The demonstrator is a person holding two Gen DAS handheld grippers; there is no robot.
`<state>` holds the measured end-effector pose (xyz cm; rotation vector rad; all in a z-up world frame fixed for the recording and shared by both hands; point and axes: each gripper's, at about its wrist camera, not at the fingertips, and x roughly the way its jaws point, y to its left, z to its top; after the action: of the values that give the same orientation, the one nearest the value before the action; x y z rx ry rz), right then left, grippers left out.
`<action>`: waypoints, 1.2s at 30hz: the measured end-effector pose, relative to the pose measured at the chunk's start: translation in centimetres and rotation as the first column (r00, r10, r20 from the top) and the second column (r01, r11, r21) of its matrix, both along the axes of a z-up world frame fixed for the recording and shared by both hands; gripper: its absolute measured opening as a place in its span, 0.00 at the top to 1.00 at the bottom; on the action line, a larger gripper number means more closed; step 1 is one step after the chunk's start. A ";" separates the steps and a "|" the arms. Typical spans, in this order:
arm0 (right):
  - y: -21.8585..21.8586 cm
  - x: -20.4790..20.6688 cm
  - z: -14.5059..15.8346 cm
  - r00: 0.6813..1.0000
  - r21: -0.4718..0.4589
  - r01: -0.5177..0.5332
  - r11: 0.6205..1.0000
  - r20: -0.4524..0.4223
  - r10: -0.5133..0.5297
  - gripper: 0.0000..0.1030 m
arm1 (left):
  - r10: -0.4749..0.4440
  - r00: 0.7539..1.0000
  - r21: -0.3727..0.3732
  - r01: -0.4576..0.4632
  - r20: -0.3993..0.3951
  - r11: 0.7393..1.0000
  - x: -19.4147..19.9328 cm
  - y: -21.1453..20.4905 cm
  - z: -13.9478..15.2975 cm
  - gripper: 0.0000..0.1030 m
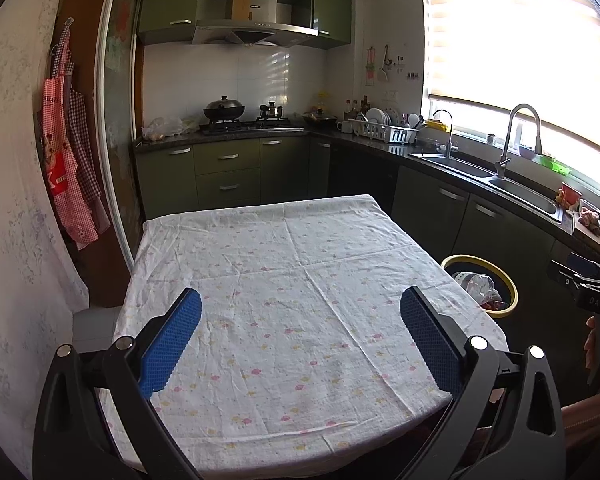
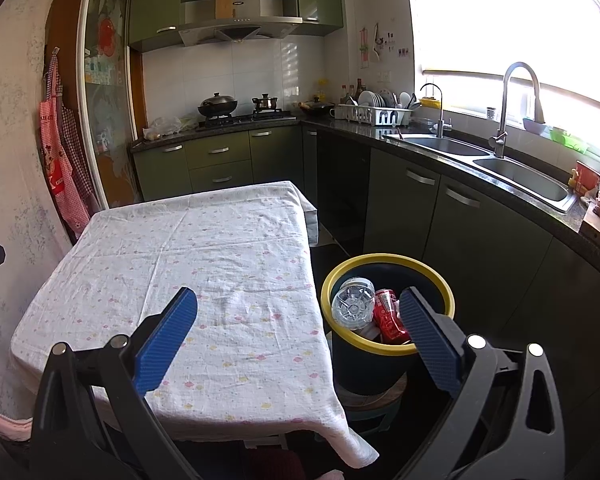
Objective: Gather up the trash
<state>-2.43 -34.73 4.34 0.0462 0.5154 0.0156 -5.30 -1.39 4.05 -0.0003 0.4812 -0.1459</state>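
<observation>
A dark bin with a yellow rim (image 2: 388, 258) stands on the floor to the right of the table. Inside it lie a clear plastic bottle (image 2: 352, 302) and a red can (image 2: 388, 314). The left wrist view shows the same bin (image 1: 512, 292) past the table's right edge. My left gripper (image 1: 300, 304) hangs open over the flowered tablecloth (image 1: 284, 280) with nothing between its blue pads. Above the table's right edge and the bin, my right gripper (image 2: 298, 300) is open and empty. The right gripper's body (image 1: 592, 284) also shows at the right edge of the left wrist view.
Green cabinets and a dark counter (image 2: 500, 184) with a double sink (image 2: 520, 174) run along the right. A stove with pots (image 1: 240, 120) and a dish rack (image 1: 384, 130) stand at the back. Aprons (image 1: 72, 168) hang on the left wall.
</observation>
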 end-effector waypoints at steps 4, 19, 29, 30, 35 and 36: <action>0.0 0.0 0.0 1.000 0.000 -0.001 1.000 -0.002 0.001 0.07 | -0.004 1.000 0.002 0.004 -0.004 1.000 0.1 0.0 -0.2 0.05; 0.0 0.0 0.0 1.000 0.001 0.000 1.000 -0.002 0.000 0.07 | -0.014 1.000 0.006 0.014 -0.010 1.000 0.2 0.1 -0.3 0.05; 0.0 0.0 0.0 1.000 0.001 -0.001 1.000 -0.002 0.001 0.07 | -0.016 1.000 -0.002 0.016 -0.014 1.000 0.4 0.2 -0.2 0.05; 0.0 0.0 0.0 1.000 0.001 0.000 1.000 -0.003 0.000 0.07 | -0.015 1.000 -0.001 0.015 -0.014 1.000 0.4 0.2 -0.2 0.05; 0.0 0.0 0.0 1.000 0.001 0.000 1.000 -0.003 0.000 0.07 | -0.017 1.000 0.000 0.017 -0.012 1.000 0.4 0.3 -0.2 0.05; 0.0 0.0 0.1 1.000 0.001 0.000 1.000 -0.003 0.000 0.07 | -0.018 1.000 0.000 0.018 -0.013 1.000 0.4 0.3 -0.2 0.05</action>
<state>-2.42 -34.75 4.39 0.0470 0.5186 0.0153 -4.91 -1.12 3.89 0.0034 0.4941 -0.1632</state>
